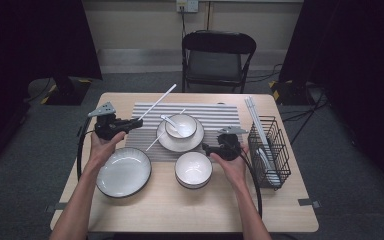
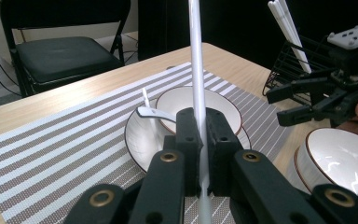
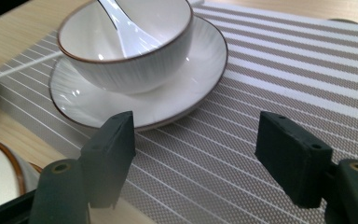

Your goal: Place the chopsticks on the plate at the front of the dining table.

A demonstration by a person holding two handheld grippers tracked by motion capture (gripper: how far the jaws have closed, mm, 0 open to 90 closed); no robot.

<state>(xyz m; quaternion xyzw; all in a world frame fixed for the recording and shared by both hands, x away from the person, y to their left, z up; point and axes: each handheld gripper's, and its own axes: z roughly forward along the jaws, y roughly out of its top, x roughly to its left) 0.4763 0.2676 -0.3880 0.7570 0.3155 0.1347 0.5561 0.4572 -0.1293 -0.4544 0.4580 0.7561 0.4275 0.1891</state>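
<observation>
Clamping a white chopstick (image 2: 197, 70) between its jaws, the left claw (image 1: 125, 123) holds it slanted over the striped placemat (image 1: 220, 114), tip toward the chair (image 1: 218, 56). Right claw (image 1: 209, 148) hangs wide, nothing between the jaws, just above the mat's near edge beside the saucer (image 3: 200, 74) carrying the bowl (image 3: 135, 56) and spoon (image 3: 121, 28).

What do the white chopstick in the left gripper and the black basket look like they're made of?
White chopstick: likely plastic or melamine, smooth and evenly white with a slight sheen. Black basket: thin metal wire, apparently coated black; the open grid shows its contents.
</observation>
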